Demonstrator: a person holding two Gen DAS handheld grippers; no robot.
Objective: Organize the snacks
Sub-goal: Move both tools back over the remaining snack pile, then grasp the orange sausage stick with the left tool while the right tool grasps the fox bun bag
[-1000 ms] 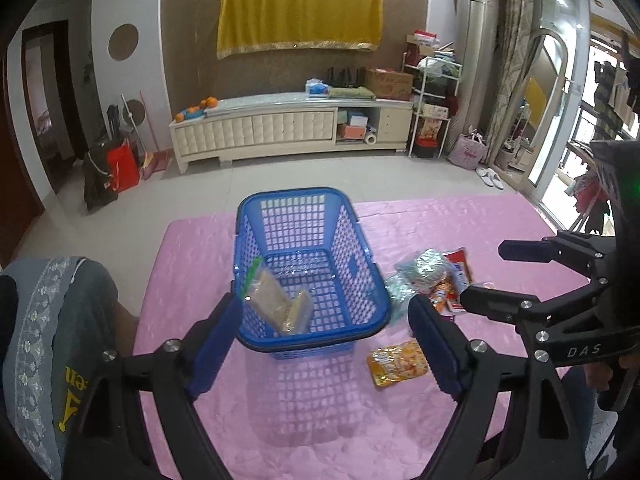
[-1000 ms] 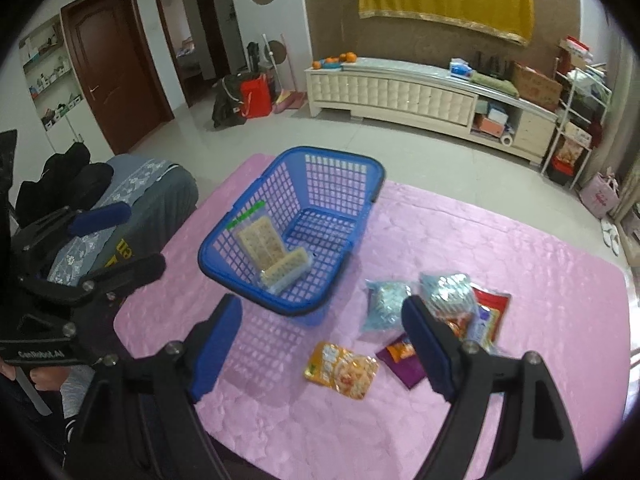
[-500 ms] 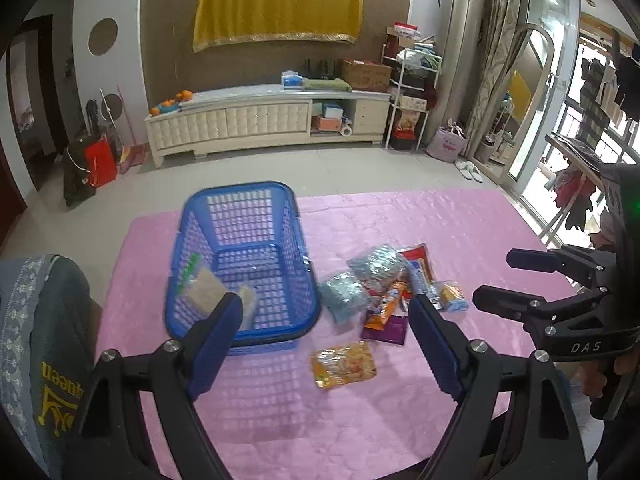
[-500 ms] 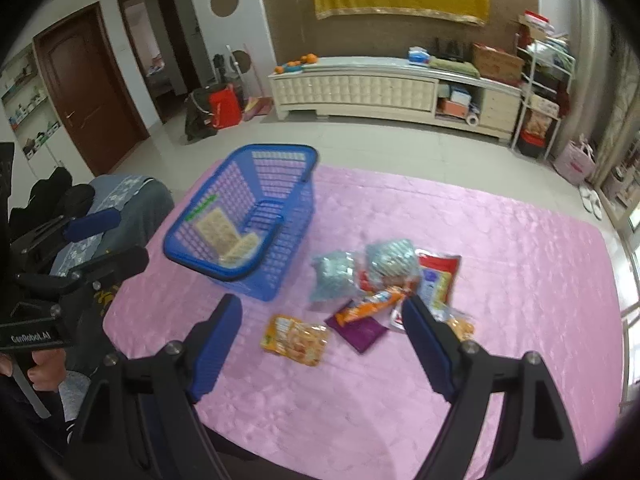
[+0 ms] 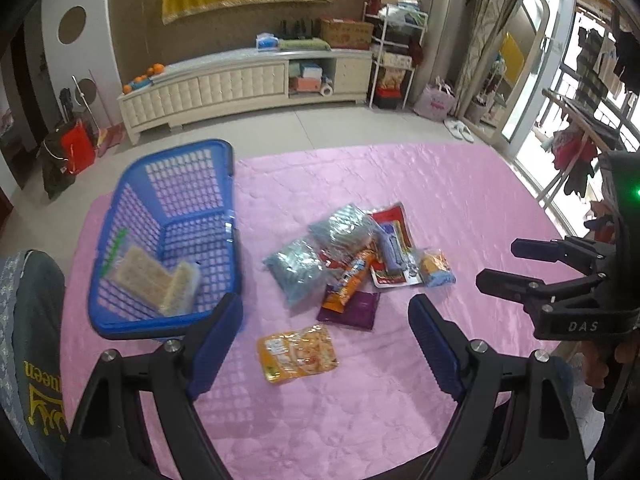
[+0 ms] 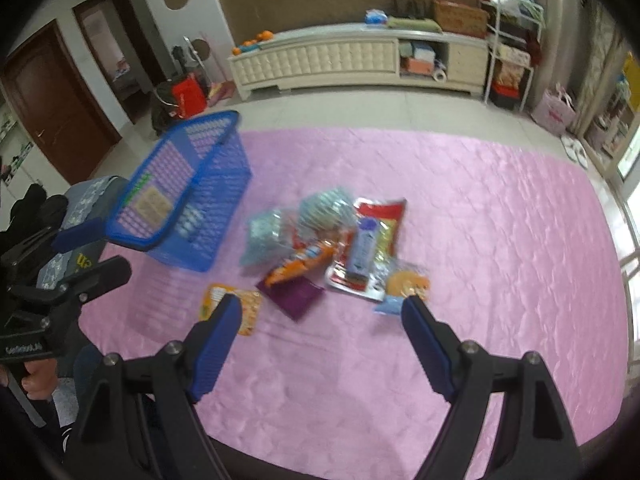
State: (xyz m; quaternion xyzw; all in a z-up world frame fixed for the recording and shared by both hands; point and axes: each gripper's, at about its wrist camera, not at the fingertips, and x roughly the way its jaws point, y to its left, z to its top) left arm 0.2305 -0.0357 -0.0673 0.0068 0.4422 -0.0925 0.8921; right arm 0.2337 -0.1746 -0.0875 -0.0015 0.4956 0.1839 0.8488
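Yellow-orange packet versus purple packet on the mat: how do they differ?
The yellow-orange packet lies alone, nearest the left gripper, fully exposed. The purple packet is darker and partly covered by the orange stick pack. Both lie flat outside the blue basket.

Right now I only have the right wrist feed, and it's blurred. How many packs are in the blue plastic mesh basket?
Observer: Two in the blue plastic mesh basket: a flat clear cracker pack and a smaller pack beside it.
Operator: My finger covers the orange-yellow foil pouch. Anything on it?
Observer: No. The orange-yellow foil pouch lies flat on the pink cloth, with nothing on it.
Operator: The small pack by my other finger?
Observer: The small yellow pack with a blue end touches the red-and-silver pack.
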